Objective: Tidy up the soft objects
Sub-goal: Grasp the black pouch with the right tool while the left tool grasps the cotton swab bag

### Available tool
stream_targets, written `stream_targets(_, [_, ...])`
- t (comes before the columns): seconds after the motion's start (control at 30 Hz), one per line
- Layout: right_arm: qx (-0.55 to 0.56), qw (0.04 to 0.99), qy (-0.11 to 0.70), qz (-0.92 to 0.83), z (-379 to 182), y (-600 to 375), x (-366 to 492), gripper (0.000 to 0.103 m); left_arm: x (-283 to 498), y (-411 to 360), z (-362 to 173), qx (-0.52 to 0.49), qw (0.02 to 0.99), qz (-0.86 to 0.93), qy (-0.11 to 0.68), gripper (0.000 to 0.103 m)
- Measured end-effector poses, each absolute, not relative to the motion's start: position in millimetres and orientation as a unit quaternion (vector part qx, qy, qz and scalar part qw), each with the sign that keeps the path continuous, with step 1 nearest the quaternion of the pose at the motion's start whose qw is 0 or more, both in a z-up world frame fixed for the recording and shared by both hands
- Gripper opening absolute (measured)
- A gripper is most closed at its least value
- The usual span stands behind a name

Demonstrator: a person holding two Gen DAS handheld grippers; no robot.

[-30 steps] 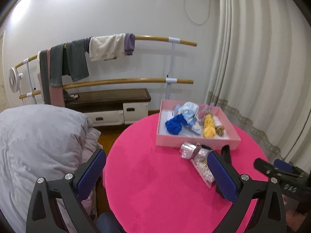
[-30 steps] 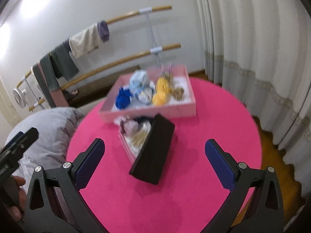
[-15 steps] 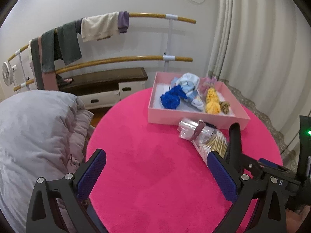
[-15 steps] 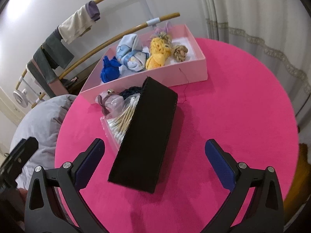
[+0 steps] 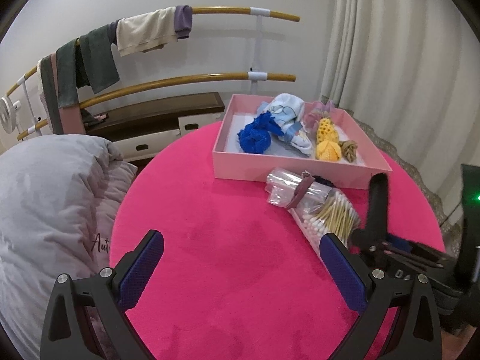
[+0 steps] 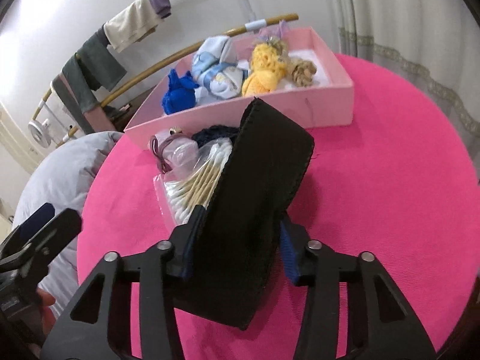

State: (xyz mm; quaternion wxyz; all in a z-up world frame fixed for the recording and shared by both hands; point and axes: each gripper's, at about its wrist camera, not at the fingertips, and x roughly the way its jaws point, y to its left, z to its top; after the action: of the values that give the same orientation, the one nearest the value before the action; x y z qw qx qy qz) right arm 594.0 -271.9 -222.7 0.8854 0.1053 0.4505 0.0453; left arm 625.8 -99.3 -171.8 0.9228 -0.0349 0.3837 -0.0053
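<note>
Soft black felt pouch (image 6: 258, 198), a long flat-sided case, stands tilted on the round pink surface (image 6: 390, 210), and my right gripper (image 6: 237, 249) has its jaws on either side of the pouch's near end, closing; the blue pads look to be touching the felt. Just beside the pouch on its left lies a clear plastic bag of cotton swabs (image 6: 195, 186) with a maroon hair tie (image 6: 162, 153) on it. Beyond them sits the shallow pink cardboard tray (image 6: 330, 102) holding a blue knitted bundle (image 6: 178, 96), a pale blue printed cloth (image 6: 216, 72) and yellow crocheted pieces (image 6: 264, 72).

My left gripper (image 5: 240, 273) hangs over bare pink surface (image 5: 225, 240) with its jaws wide apart and nothing between them.

I judge this the grasping step: next I would need to firm the grip and lift the pouch clear without dragging the swab bag.

A second ago the right jaws stood fully apart, well above the pouch; both grippers have since come lower and nearer.
</note>
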Motion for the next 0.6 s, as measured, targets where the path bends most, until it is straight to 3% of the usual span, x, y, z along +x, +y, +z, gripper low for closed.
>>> stream_targets(0.6, [0.076, 0.897, 0.435, -0.023, -210, -328, 576, 0.038, 681, -162, -223, -0.031, 0.903, -0.043, 0.427, 0.103])
